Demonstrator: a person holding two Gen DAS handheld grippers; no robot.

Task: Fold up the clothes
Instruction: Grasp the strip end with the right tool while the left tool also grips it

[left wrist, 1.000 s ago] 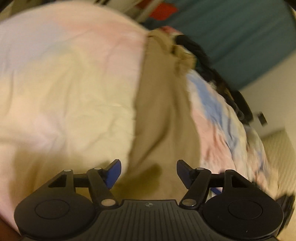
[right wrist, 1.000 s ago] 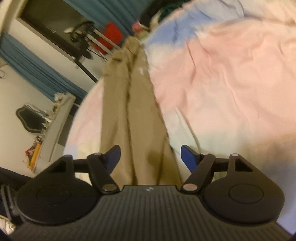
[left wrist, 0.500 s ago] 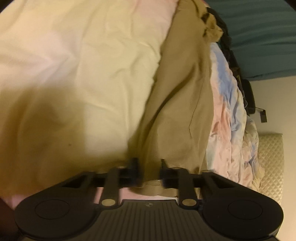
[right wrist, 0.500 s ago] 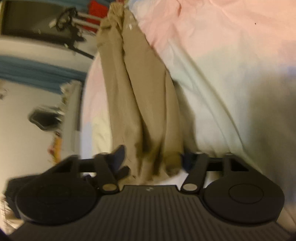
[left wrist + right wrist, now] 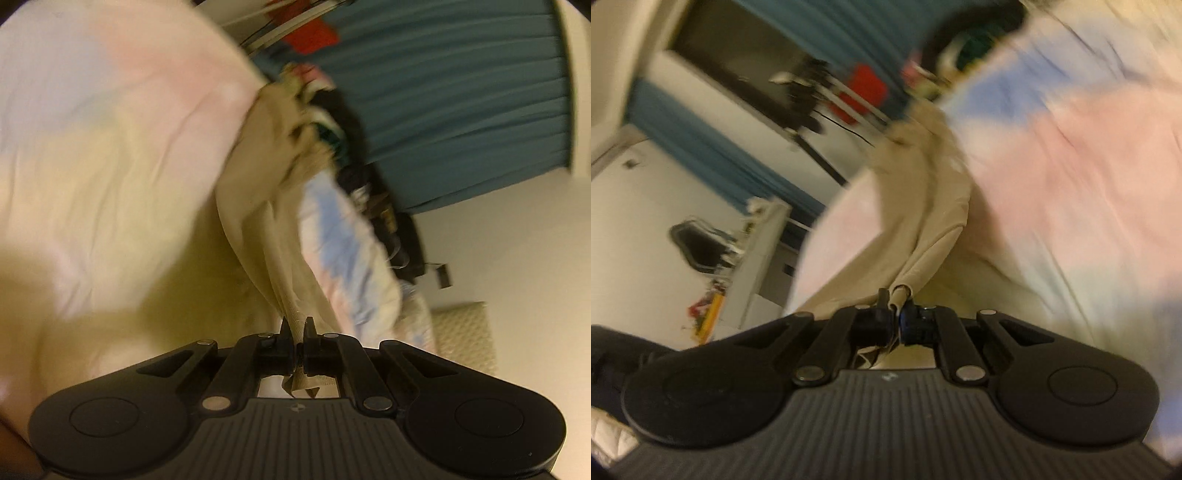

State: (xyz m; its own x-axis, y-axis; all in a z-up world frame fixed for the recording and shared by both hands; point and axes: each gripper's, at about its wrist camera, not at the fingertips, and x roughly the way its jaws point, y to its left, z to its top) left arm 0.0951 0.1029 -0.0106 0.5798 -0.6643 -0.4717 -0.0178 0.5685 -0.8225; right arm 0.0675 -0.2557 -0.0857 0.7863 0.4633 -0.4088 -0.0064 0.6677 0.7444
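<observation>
Long khaki trousers [image 5: 258, 192] stretch away from me over a pastel bedsheet [image 5: 110, 147]. My left gripper [image 5: 297, 325] is shut on their near hem, with a fold of cloth pinched between its black fingers and a tab sticking out behind. In the right wrist view the same trousers [image 5: 923, 206] run up and away, and my right gripper [image 5: 895, 299] is shut on another bunched part of the near end. Both near ends hang lifted off the sheet [image 5: 1071, 166]. The far end lies crumpled by a pile of clothes.
A heap of dark and coloured clothes [image 5: 351, 147] lies at the bed's far edge. A teal curtain [image 5: 461, 92] hangs behind it. A red object on a metal rack [image 5: 860, 92] and a white shelf unit [image 5: 757, 258] stand beyond the bed.
Both grippers went from wide open over the trousers' end to shut on the cloth. Since then both have risen, pulling the near end up off the sheet.
</observation>
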